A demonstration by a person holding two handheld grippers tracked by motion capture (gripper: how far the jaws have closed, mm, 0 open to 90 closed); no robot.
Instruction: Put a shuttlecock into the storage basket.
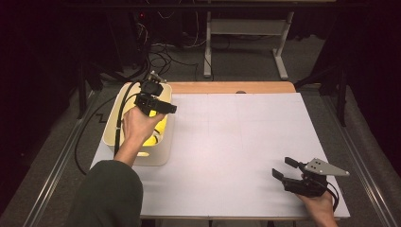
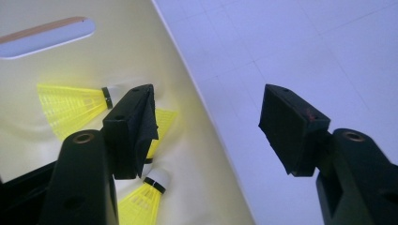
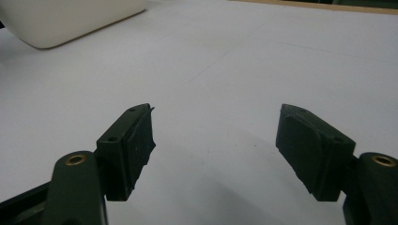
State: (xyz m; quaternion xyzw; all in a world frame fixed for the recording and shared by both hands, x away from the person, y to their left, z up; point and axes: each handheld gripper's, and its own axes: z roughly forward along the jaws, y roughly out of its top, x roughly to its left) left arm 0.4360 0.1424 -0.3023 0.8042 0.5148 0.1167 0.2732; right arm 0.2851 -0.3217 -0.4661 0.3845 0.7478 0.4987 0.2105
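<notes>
In the high view, the left gripper (image 1: 158, 105) is held above the cream tub (image 1: 111, 124), which stands at the left edge of the white table (image 1: 236, 142). The gripper points to the right, across the right wall of the tub. Under it, inside the tub, something yellow (image 1: 160, 130) is visible, partly hidden by the hand. The right gripper (image 1: 285, 168) is well apart, near the front right corner of the table. It rests low over the bare surface, its jaws are spread and nothing is between them.

In the left gripper view, the two jaws stand wide apart and hold nothing. The rim of the tub (image 2: 197, 93) runs between them. The left jaw hangs over the inside of the tub, the right jaw over the table. Below the left jaw lie yellow shuttlecocks: one shuttlecock (image 2: 70, 103) just to the left of the jaw tip, a second shuttlecock (image 2: 143, 199) beneath the jaw, and a third one (image 2: 162, 124) mostly hidden behind it.

In the right gripper view, the jaws are also wide apart and empty, with only white table (image 3: 220, 93) between them. The tub (image 3: 70, 18) is far ahead, to the left of the left jaw.
</notes>
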